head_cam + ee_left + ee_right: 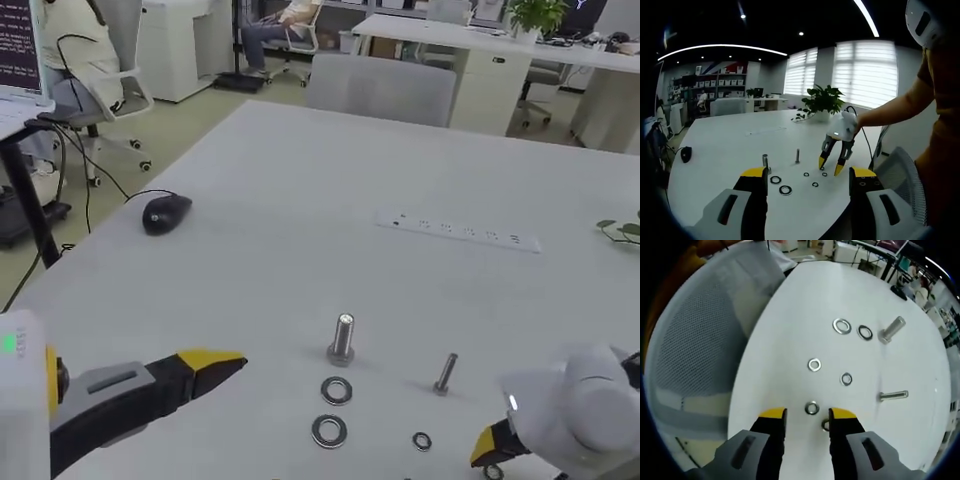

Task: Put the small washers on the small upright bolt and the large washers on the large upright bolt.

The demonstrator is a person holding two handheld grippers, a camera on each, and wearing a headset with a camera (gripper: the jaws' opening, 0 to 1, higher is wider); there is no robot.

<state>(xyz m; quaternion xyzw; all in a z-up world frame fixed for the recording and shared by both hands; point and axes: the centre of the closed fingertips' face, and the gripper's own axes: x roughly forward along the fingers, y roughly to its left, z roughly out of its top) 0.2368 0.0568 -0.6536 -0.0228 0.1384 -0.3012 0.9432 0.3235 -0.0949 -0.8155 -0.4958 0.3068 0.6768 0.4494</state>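
Observation:
The large upright bolt (342,338) and the thinner small bolt (446,373) stand on the white table (300,220). Two large washers (336,390) (329,431) lie flat in front of the large bolt, and a small washer (422,441) lies near the small bolt. My right gripper (807,415) is open and points down at the table. One small washer (812,408) lies just ahead of the gap between its tips, and another (825,426) is half hidden by its right finger. Two more small washers (814,364) (846,379) lie farther out. My left gripper (809,175) is open and holds nothing, left of the washers.
A black mouse (165,213) lies at the far left of the table and a white power strip (460,232) farther back. A grey mesh chair (695,350) stands at the table's near edge beside the right gripper. A potted plant (822,102) sits at the table's far end.

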